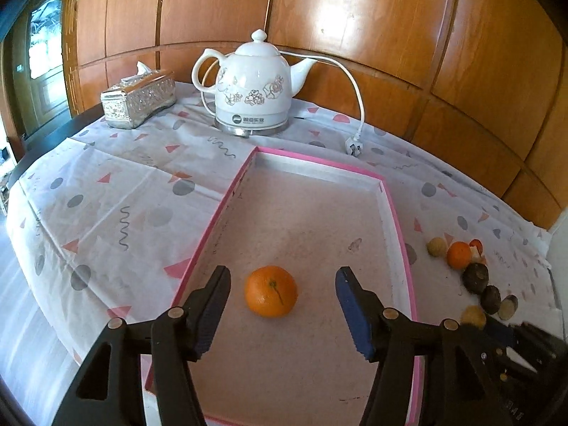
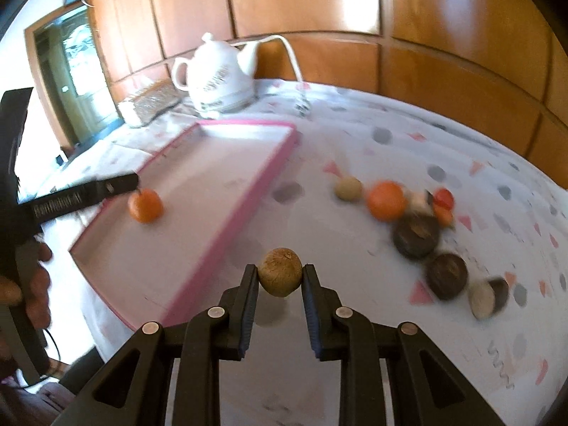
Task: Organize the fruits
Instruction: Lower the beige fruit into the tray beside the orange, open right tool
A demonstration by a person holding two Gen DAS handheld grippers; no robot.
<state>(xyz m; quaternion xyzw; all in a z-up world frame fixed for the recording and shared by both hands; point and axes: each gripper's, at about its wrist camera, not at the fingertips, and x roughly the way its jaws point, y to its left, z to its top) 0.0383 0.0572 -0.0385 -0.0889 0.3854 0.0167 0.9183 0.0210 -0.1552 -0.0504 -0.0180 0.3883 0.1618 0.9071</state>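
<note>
with one orange (image 1: 271, 291) lying loose in the pink-rimmed tray (image 1: 397, 213) between the left gripper (image 1: 282, 301)'s parted jaws, the right gripper (image 2: 280, 277) is clamped on a small tan fruit (image 2: 279, 271) above the surface (image 2: 355, 135), which probably goes leftward into the tray next.
</note>
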